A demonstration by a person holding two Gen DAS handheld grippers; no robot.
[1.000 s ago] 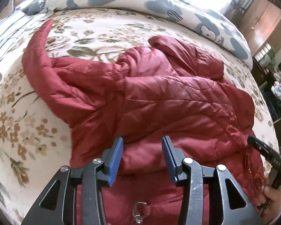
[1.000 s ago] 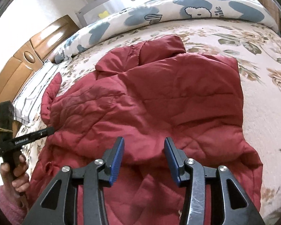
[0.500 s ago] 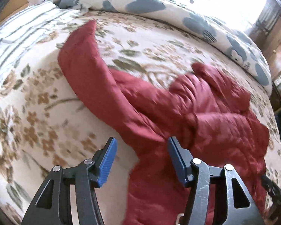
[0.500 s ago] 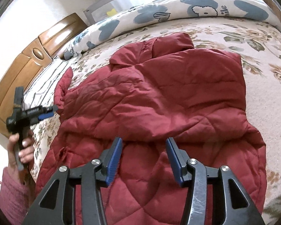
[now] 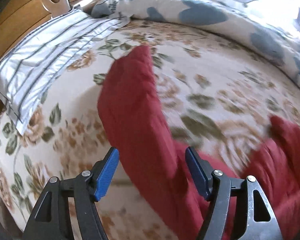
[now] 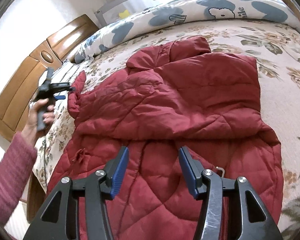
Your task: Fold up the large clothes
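Left tongs [image 5: 152, 172] stood apart, their blue pads either side of the red jacket's sleeve [image 5: 132, 100], which lay on the floral bed [image 5: 210, 76] near a striped pillow [image 5: 46, 50] and wooden headboard [image 5: 20, 6]. Right tongs [image 6: 153, 172] also hung apart, gripping nothing, above the red jacket [image 6: 180, 104] spread across the bed, a blue-patterned duvet [image 6: 190, 14] beyond.

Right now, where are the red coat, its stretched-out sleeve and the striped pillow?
Red coat [image 6: 190, 100], right wrist view, on its quilted body.
Sleeve [image 5: 134, 100], left wrist view, mid-length.
Striped pillow [image 5: 46, 50], left wrist view, on its top.
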